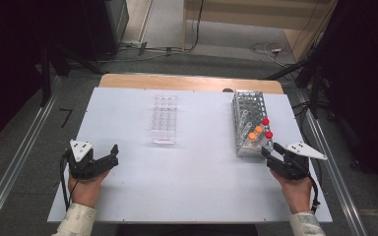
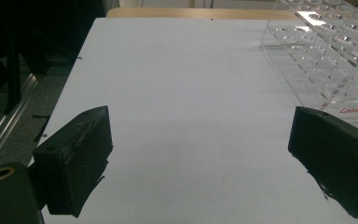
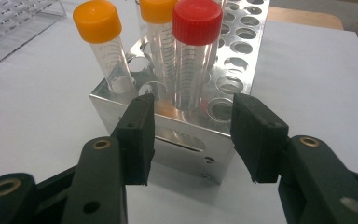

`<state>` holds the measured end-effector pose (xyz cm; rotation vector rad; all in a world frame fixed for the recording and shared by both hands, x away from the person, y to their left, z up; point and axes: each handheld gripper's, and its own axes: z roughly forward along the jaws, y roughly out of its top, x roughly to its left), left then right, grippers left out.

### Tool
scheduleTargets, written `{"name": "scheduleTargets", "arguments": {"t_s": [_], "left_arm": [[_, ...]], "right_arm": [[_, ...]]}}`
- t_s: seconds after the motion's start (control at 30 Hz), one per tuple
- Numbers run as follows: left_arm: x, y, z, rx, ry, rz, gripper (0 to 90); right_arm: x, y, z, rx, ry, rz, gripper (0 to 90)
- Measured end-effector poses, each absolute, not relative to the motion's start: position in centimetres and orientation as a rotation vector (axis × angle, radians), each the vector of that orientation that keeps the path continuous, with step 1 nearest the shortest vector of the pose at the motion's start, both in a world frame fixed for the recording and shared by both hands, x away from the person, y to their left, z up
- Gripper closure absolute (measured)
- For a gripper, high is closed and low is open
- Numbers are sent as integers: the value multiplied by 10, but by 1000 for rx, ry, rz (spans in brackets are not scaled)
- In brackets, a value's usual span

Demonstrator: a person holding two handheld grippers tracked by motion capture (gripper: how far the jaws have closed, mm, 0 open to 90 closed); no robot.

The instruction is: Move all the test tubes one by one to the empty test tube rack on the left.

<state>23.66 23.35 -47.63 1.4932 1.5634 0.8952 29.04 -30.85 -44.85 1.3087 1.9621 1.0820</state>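
Tubes (image 1: 259, 133) in metal rack (image 1: 248, 105), right of clear rack (image 1: 164, 119)

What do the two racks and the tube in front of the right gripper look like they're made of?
Metal rack: looks like bright sheet metal, probably aluminium or steel, going by its mirror-like reflections. Clear rack: see-through, glossy, likely acrylic. Red-capped tube: transparent with printed graduations, plastic or glass; the matte cap looks plastic.

The left gripper (image 1: 112, 153) rests low near the person's side, jaws spread wide with nothing between them, its forearm coming in from below. The right gripper (image 1: 268, 153) points forward, jaws half apart, pads (image 3: 137, 135) pressing on nothing.
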Motion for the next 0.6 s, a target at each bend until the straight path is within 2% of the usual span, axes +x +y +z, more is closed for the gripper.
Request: {"name": "scheduleTargets", "arguments": {"t_s": [0.6], "left_arm": [[236, 234, -476, 1491, 1566, 896, 65]], "right_arm": [[312, -300, -451, 1315, 1968, 1112, 664]]}}
